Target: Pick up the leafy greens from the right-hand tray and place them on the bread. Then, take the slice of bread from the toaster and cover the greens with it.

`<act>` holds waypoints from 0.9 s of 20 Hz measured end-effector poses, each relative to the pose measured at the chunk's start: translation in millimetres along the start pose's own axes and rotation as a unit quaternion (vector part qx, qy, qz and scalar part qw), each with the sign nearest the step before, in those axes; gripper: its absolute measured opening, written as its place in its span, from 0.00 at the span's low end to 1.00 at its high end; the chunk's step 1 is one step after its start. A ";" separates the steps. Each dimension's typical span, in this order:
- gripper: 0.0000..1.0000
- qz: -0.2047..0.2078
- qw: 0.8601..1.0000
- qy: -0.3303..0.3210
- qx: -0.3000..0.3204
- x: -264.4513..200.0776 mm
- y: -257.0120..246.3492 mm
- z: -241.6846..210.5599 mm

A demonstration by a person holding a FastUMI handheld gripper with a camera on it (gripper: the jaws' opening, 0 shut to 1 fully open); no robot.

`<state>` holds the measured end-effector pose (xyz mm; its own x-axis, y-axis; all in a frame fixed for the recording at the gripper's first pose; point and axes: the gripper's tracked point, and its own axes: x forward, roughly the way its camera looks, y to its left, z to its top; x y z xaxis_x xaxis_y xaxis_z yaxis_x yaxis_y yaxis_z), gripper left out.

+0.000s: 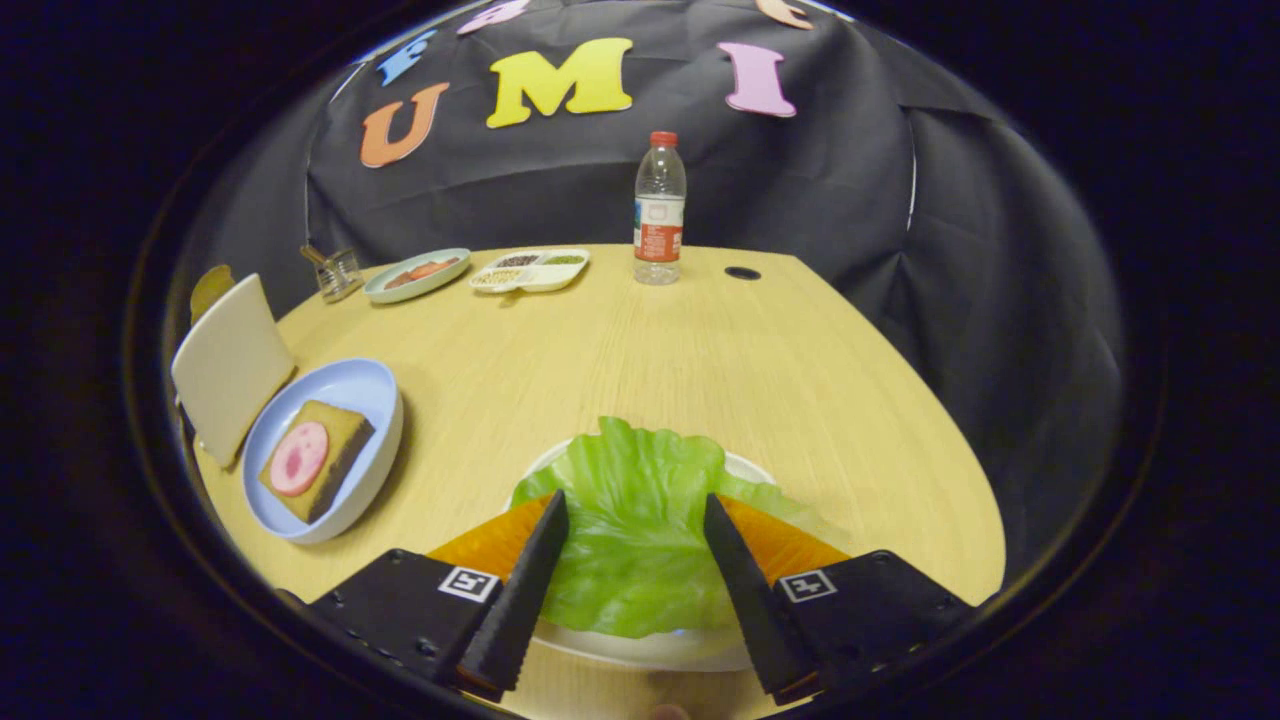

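Jaws: spread wide over the lettuce (635, 530), not pinching it.
Lettuce: on the near white plate (650, 648).
Bread (318, 460): in a blue bowl (370, 395), far left on the tabletop (640, 350).

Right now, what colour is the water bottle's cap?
Red, seen in the gripper view: the water bottle's cap.

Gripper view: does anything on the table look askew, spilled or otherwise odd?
Nothing spilled or damaged. The green lettuce leaf overhangs its white plate, lying between the open tongs. The clear plastic bottle stands upright. On the blue plate, the brown bread slice carries a pink round slice.
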<state>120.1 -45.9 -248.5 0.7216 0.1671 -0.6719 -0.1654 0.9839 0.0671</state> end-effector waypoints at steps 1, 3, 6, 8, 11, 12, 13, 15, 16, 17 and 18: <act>0.85 0.005 1.000 0.001 -0.008 0.3 1.0 0.9; 0.71 0.013 1.000 0.002 -0.014 -0.6 8.6 0.9; 0.20 0.032 0.999 0.003 0.008 1.9 14.4 0.4; 0.01 0.035 0.999 0.000 0.017 -2.0 16.8 2.7; 0.00 0.041 0.999 -0.031 0.015 -17.3 22.8 16.9; 0.00 0.042 0.998 -0.043 0.013 -22.8 25.1 24.0; 0.00 0.043 0.997 -0.057 0.010 -30.0 28.1 31.7; 0.00 0.050 0.996 -0.078 0.014 -43.1 35.2 44.2; 0.00 0.055 0.994 -0.087 0.020 -50.3 40.0 49.6; 0.00 0.062 0.993 -0.095 0.024 -57.6 46.9 54.9; 0.00 0.065 0.992 -0.103 0.024 -64.1 53.2 60.1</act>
<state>105.4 -0.5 -157.6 0.8195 0.2964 -0.4904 -0.2363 0.9545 0.1820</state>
